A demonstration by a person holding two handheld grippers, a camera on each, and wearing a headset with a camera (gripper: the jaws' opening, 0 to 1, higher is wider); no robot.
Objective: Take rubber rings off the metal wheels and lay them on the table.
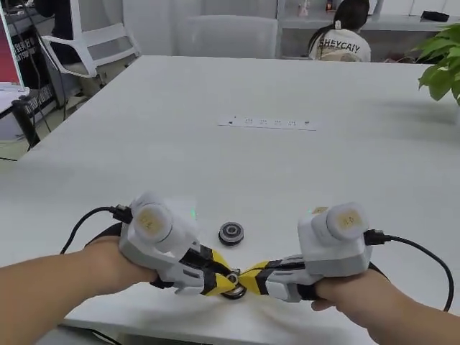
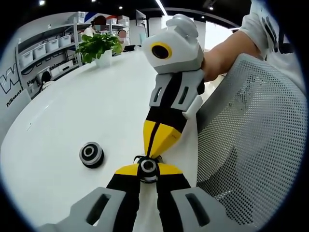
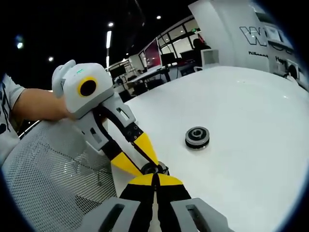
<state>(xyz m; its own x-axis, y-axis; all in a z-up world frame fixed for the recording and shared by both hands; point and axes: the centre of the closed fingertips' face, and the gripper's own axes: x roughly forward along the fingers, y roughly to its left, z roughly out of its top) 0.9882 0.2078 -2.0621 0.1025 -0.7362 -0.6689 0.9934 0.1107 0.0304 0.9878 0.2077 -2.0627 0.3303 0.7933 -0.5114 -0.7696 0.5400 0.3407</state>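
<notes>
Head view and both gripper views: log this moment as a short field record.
held wheel: clamped between the left gripper's jaws, near the table's front edge
right gripper: jaws together, tip at that wheel's rim
loose wheel: flat on the table, apart from both grippers

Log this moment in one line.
left gripper: shut on wheel | right gripper: shut, tips at wheel rim | second wheel: free on table
</notes>
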